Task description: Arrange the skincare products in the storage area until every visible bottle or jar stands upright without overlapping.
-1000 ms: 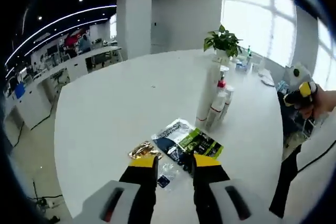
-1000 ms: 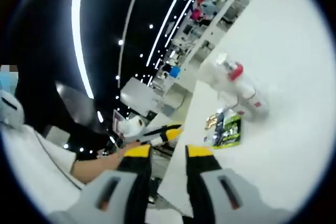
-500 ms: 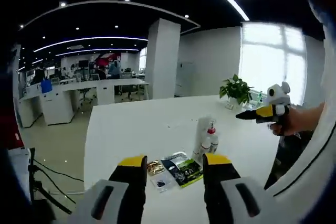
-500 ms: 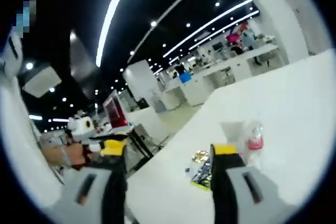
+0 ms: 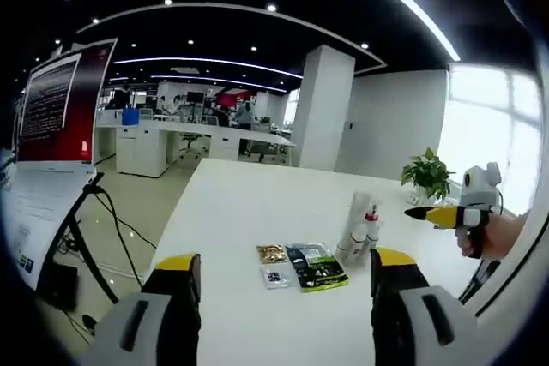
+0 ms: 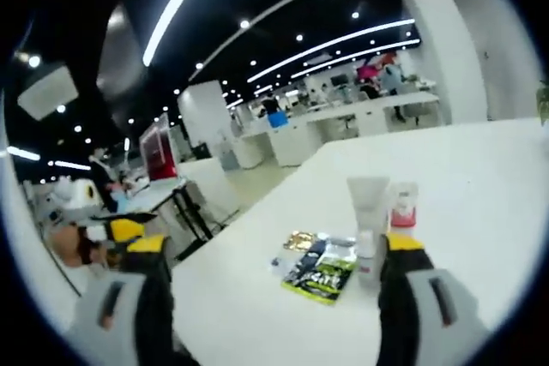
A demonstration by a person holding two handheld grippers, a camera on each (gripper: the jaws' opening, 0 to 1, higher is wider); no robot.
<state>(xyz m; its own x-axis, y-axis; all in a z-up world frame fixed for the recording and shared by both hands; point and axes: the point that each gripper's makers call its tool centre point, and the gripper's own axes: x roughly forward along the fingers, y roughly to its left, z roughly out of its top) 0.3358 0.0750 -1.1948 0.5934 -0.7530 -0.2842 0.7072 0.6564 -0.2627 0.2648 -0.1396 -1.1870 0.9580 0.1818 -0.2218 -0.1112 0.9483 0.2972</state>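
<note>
A group of skincare products stands upright on the white table (image 5: 240, 212): a tall white tube (image 5: 356, 216) and a bottle with a red pump (image 5: 371, 227). In the right gripper view I see the same white tube (image 6: 369, 207), the red-topped bottle (image 6: 401, 207) and a small white bottle (image 6: 367, 255) in front. Flat sachets lie beside them, a gold one (image 5: 273, 253) and a green-and-black one (image 5: 319, 267). My left gripper (image 5: 283, 261) hangs open wide, well short of the products. My right gripper (image 6: 274, 244) is open wide too and holds nothing.
The right gripper (image 5: 455, 212) shows in a hand at the table's right side. A potted plant (image 5: 427, 179) stands at the far end. A monitor on a stand (image 5: 51, 100) is off the table's left. Office desks fill the background.
The jaws of both grippers have spread much wider. Both cameras have swung and now look level across the table from farther back. The products have not moved.
</note>
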